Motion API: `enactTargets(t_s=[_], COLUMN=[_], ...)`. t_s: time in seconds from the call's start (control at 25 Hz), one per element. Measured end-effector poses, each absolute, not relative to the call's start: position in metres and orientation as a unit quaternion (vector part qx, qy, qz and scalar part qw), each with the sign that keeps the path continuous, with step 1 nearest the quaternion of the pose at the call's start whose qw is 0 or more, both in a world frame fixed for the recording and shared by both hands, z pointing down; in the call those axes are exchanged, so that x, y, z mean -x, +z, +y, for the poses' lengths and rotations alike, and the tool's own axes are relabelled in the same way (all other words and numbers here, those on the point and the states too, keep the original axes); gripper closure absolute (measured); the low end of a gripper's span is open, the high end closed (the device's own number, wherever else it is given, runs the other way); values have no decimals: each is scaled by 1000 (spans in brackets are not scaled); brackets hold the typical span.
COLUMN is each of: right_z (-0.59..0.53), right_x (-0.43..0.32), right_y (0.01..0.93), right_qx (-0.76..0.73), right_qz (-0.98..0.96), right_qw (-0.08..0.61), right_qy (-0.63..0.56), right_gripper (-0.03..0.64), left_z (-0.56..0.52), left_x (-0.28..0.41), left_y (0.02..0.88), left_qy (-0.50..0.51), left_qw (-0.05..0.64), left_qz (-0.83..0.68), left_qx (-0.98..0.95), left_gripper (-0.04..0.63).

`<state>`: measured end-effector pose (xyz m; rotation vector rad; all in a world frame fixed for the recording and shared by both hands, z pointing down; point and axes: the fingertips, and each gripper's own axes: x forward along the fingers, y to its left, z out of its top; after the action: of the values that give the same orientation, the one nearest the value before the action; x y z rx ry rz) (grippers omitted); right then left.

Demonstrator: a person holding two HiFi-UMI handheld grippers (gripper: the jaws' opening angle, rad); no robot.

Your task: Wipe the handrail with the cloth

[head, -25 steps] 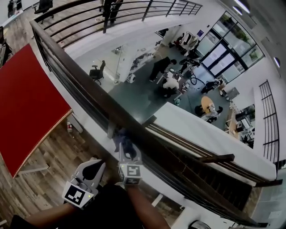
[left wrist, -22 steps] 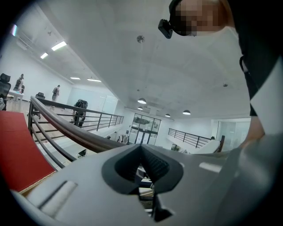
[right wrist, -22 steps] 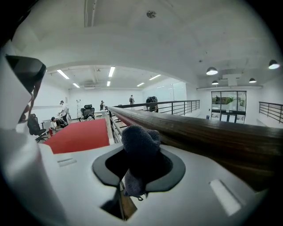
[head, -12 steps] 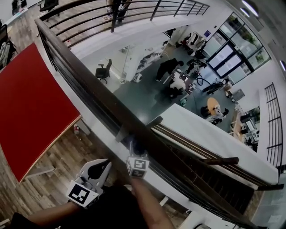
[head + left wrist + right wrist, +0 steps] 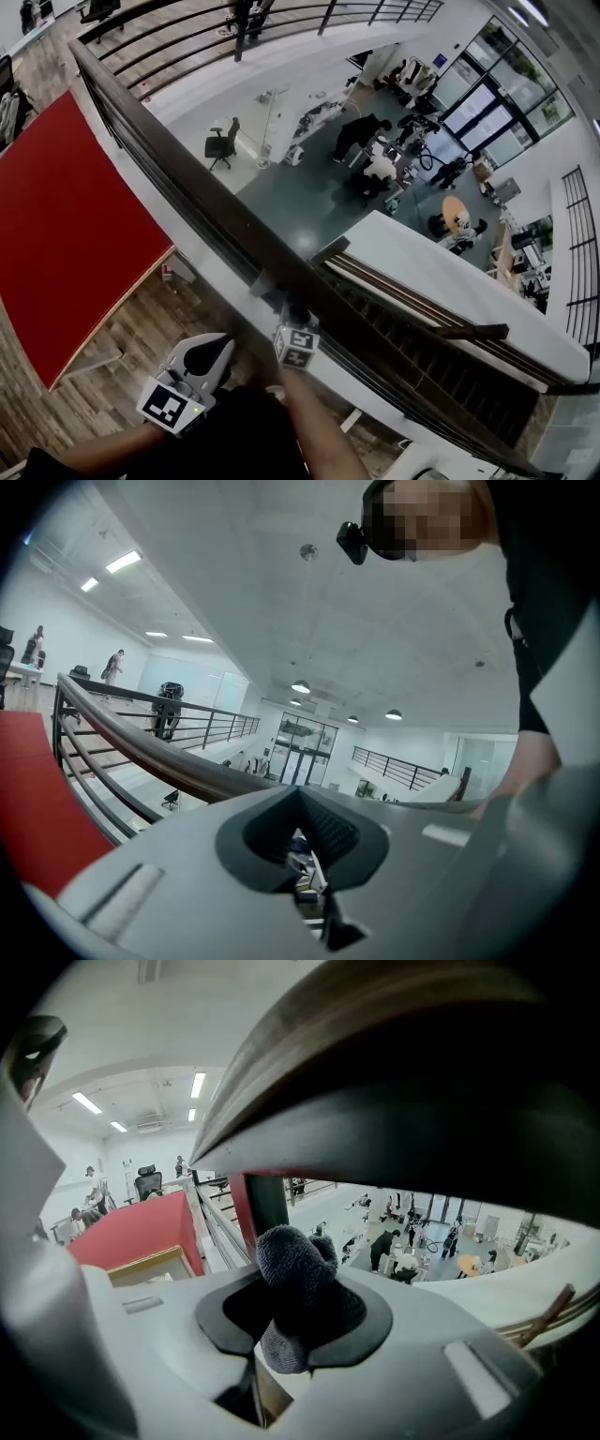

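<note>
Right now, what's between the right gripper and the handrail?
The dark cloth, pinched in the right gripper, below the handrail; the right gripper view shows it.

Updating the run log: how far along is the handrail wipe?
Done: the cloth is gripped, but no wiped stretch shows on the handrail. In hand: the right gripper holds the cloth at the rail's near side; the left gripper is shut and empty. Left: probably the rail's long run ahead.
</note>
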<state>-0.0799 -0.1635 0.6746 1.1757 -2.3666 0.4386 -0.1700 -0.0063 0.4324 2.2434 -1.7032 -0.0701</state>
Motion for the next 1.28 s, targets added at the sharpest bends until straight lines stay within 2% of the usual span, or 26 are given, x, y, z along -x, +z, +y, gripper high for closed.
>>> enactTargets(t_s=[0.48, 1.28], right_z=[-176, -165], right_x=[60, 1], right_y=[696, 698], right_qx=[-446, -493], right_qz=[-841, -813], right_qw=[255, 246], right_qy=[170, 188], right_gripper=[525, 525], left_z=[-5, 5], left_x=[176, 158], left_y=[434, 432], left_qy=[-17, -20], left_qw=[157, 168], left_qz=[-601, -594], left_qx=[-783, -786], left_gripper=[595, 595])
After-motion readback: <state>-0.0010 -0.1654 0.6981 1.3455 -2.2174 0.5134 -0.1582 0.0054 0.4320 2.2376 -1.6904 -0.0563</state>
